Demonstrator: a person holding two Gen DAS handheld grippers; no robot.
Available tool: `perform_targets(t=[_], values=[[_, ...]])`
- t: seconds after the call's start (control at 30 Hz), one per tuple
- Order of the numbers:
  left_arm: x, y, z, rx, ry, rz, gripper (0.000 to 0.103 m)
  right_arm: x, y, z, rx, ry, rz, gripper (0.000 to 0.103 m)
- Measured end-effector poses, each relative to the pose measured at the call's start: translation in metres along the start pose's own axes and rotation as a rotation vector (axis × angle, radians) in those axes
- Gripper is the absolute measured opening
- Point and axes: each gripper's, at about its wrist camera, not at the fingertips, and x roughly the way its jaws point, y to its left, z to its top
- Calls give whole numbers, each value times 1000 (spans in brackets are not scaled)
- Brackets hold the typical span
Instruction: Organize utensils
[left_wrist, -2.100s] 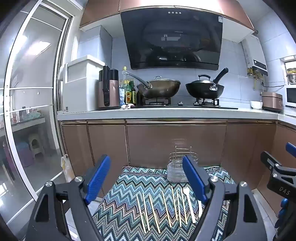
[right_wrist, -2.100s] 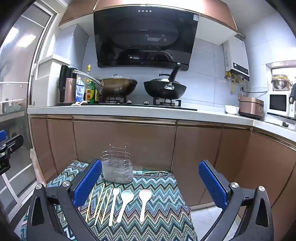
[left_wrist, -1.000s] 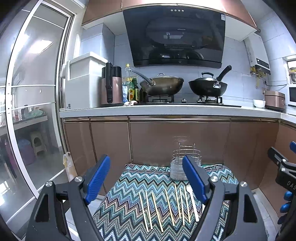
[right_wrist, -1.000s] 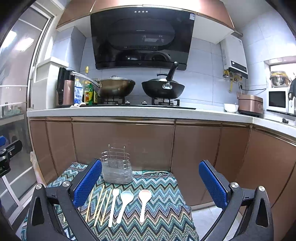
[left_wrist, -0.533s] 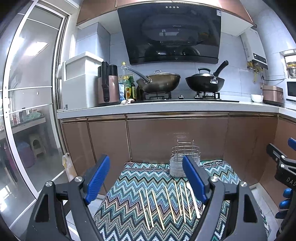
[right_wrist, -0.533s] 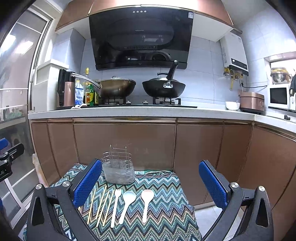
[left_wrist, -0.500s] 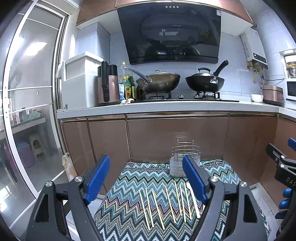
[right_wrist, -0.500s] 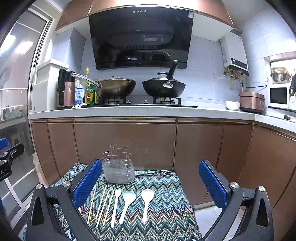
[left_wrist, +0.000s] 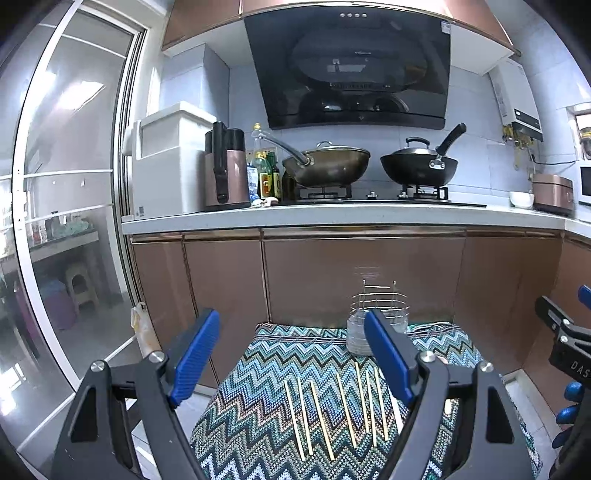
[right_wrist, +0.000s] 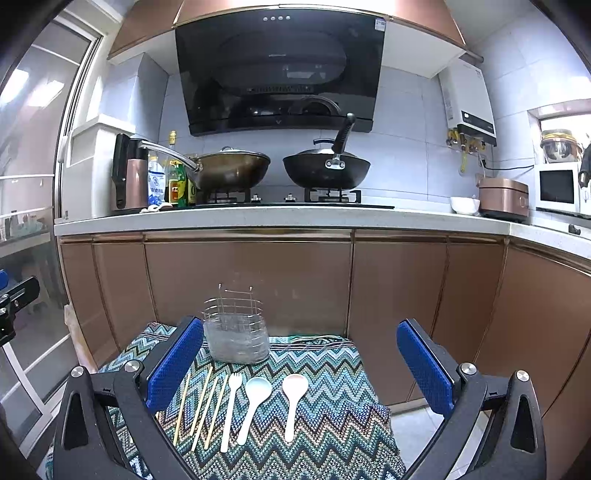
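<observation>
While both hand-held grippers (left_wrist: 291, 354) (right_wrist: 301, 360) hover spread wide, chopsticks (left_wrist: 325, 413), spoons (right_wrist: 255, 402) below, wire holder (right_wrist: 236, 336) beyond

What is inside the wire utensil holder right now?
No utensils stand in the wire utensil holder; through its upper wires only cabinet shows. Its lower part is cloudy, so the bottom cannot be checked. Chopsticks, fork and spoons lie on the cloth.
</observation>
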Motion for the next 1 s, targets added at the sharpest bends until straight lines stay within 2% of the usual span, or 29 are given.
perform_targets(t=[0.37,0.57,0.8,1.0], values=[[16,-6,0,10,32,-10,79,18,-9,-4,20,19,-5,103],[17,-10,5,35,16,-20,79,22,-12,0,21,16,-1,103],[6,-12,12,54,-12,-24,79,17,-11,8,6,10,1,103],[0,0,30,16,4,-58,79,1,-14,22,-16,-24,16,103]])
